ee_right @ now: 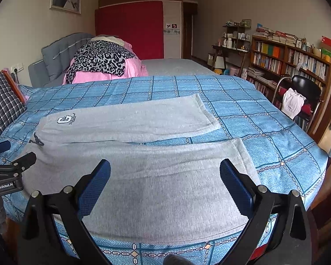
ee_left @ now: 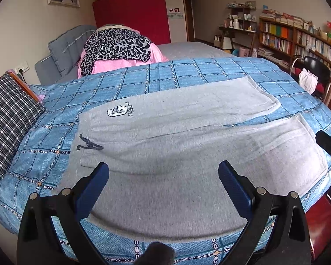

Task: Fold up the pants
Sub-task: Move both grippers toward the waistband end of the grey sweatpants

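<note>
Grey sweat shorts (ee_left: 176, 132) lie flat on the blue checked bedspread (ee_left: 187, 70), waistband and dark drawstring at the left, both legs pointing right, a white logo on the far leg. They also show in the right wrist view (ee_right: 143, 165). My left gripper (ee_left: 163, 172) is open and empty, hovering over the near leg by the waistband side. My right gripper (ee_right: 165, 170) is open and empty over the near leg's hem end. Each gripper shows at the edge of the other's view: the right gripper (ee_left: 330, 148), the left gripper (ee_right: 8, 172).
A checked pillow (ee_left: 8, 119) lies at the left. A leopard-print cloth on pink bedding (ee_left: 117, 48) sits behind, before a grey headboard. A bookshelf (ee_left: 298, 39) and a black chair (ee_left: 315, 75) with white cloth stand at the right. The bed's near edge is just below the grippers.
</note>
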`<state>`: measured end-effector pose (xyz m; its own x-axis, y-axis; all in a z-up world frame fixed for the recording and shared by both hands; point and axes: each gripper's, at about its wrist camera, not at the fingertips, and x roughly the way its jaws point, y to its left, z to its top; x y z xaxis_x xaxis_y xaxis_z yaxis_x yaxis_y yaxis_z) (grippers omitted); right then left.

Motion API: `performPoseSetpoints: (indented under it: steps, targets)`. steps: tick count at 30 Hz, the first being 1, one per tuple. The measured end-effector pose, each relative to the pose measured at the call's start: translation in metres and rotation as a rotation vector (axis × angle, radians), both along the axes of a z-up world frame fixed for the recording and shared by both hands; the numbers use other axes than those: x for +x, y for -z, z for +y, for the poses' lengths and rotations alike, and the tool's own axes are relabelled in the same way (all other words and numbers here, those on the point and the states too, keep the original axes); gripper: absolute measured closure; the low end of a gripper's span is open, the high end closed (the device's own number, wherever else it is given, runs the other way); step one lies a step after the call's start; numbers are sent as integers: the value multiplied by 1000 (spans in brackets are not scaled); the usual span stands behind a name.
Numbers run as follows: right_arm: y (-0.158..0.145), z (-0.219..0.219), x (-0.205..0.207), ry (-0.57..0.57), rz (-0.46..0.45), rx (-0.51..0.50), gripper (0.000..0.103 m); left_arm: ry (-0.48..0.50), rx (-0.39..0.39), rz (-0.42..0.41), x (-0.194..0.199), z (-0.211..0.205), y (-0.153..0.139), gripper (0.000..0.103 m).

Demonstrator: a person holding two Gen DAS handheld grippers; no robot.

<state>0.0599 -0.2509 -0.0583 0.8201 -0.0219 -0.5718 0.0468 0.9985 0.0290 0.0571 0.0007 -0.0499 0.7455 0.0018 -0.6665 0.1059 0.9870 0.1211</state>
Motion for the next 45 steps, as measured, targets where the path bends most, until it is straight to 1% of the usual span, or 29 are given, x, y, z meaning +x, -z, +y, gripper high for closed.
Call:
performPoseSetpoints:
  steps: [9, 16, 20, 27, 32, 38, 45]
  targets:
    - [15, -4, 16, 0, 37, 11, 3, 0, 8, 38, 13, -5, 13, 5]
    - [37, -10, 43, -5, 104, 31, 3, -8, 0, 83, 35, -4, 27, 5]
    - [46, -13, 57, -11, 125, 40, 3, -17, -1, 106, 47, -4, 34, 5]
    - [53, -18, 71, -11, 139, 48, 3, -21, 6, 130, 61, -5, 43, 5]
    - [60, -17, 74, -15, 91, -1, 3, -24, 9, 145, 71, -2, 52, 5]
    - [75, -30, 96, -11, 143, 17, 3, -70, 0, 183, 97, 16, 67, 5]
    - [84, -33, 125, -18, 171, 15, 3, -138, 24, 192, 128, 39, 70, 5]
